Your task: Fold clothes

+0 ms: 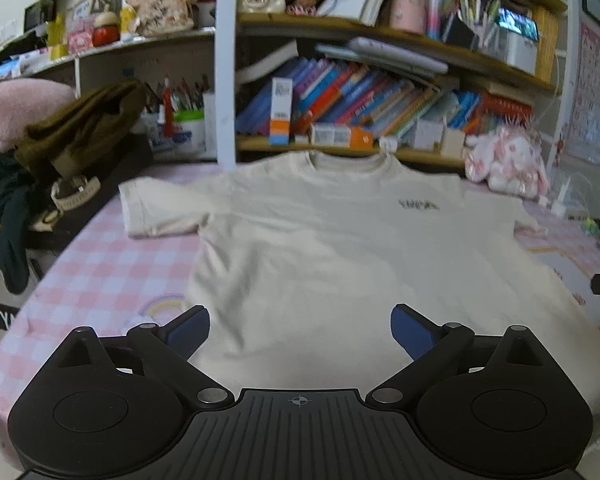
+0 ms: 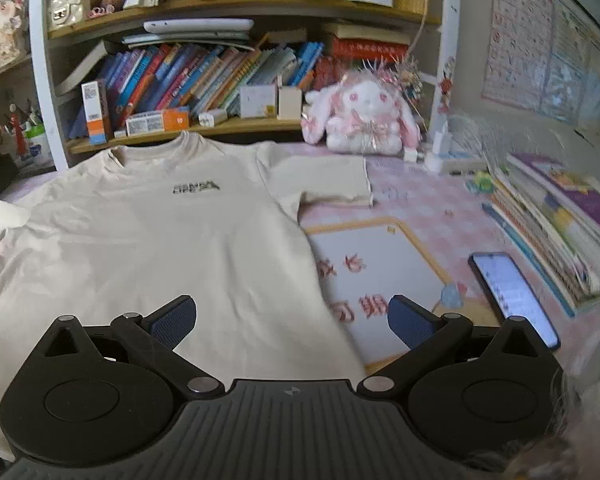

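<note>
A cream T-shirt (image 1: 320, 248) lies spread flat, front up, on the pink checked table, collar toward the bookshelf, with a small dark chest print. It also shows in the right wrist view (image 2: 160, 240). My left gripper (image 1: 300, 332) is open and empty, hovering over the shirt's hem near its left side. My right gripper (image 2: 292, 324) is open and empty, above the shirt's right hem edge. Both sleeves lie spread out to the sides.
A bookshelf (image 1: 340, 152) stands behind the table. A plush bunny (image 2: 360, 116) sits at the back right. A phone (image 2: 512, 296) and stacked books (image 2: 560, 220) lie on the right. Dark clothes and a watch (image 1: 76, 192) pile on the left.
</note>
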The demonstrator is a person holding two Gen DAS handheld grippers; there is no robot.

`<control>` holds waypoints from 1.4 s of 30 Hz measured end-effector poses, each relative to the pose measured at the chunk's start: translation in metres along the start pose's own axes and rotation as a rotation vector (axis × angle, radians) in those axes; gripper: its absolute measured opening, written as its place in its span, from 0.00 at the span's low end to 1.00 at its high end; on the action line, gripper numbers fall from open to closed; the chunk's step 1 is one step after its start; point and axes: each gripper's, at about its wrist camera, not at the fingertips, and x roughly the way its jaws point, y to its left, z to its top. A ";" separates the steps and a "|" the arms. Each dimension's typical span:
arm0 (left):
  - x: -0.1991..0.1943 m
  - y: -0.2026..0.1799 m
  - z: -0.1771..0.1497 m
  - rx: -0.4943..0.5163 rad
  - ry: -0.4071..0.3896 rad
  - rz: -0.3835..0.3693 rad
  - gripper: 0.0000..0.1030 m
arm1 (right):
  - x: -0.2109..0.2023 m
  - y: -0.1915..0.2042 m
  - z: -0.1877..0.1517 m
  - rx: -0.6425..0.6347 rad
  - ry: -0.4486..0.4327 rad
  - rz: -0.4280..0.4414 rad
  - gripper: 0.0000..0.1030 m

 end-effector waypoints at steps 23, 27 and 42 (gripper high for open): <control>0.008 -0.069 0.004 0.030 0.038 0.021 0.96 | 0.020 -0.009 -0.005 -0.055 0.060 0.163 1.00; 0.007 -0.086 0.005 0.043 0.037 0.034 0.96 | 0.024 -0.012 0.000 -0.096 0.045 0.219 1.00; 0.010 -0.110 0.008 0.060 0.057 0.107 0.96 | 0.040 -0.033 0.004 -0.113 0.046 0.288 1.00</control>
